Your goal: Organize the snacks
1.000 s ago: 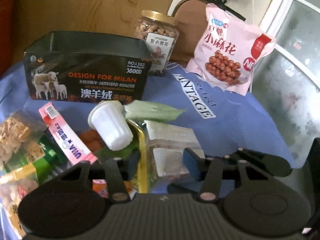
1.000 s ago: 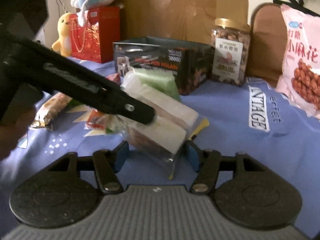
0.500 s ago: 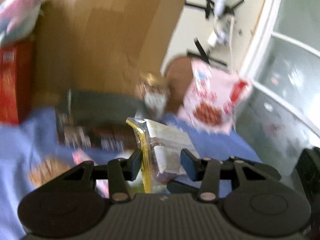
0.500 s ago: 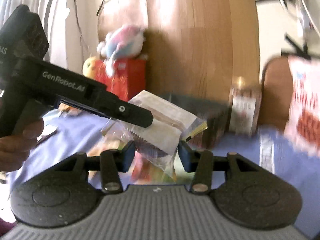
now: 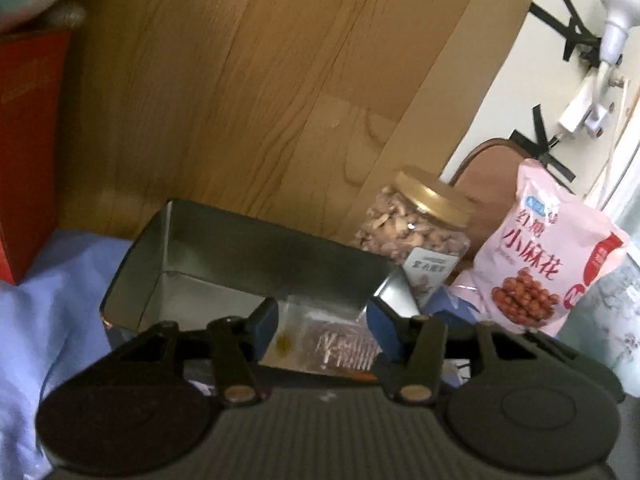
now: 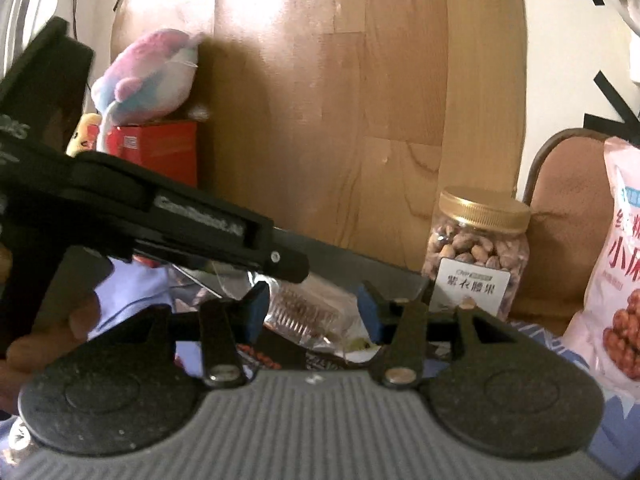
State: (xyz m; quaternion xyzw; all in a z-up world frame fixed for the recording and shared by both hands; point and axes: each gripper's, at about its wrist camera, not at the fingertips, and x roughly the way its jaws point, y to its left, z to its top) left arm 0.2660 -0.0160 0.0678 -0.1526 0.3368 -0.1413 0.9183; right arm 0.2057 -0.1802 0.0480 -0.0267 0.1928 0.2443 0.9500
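Observation:
An open metal box (image 5: 224, 264) stands on the blue cloth. A clear snack bag (image 5: 340, 344) lies inside it at its near right end. My left gripper (image 5: 322, 328) hovers over the box's near edge with its jaws apart on either side of the bag, not pressing it. In the right wrist view my right gripper (image 6: 312, 314) is also open, with the same bag (image 6: 308, 312) between its fingers, and the left gripper's black body (image 6: 168, 220) crosses from the left above the box.
A gold-lidded nut jar (image 5: 420, 236) and a pink snack bag (image 5: 548, 256) stand right of the box, before a brown chair back (image 6: 572, 216). A red box (image 6: 152, 148) with plush toys (image 6: 148, 76) is at the left. A wooden panel (image 5: 260, 92) rises behind.
Both grippers carried the clear bag up from the pile and over to the box. The bag now lies in the box and the jaws of both have spread off it.

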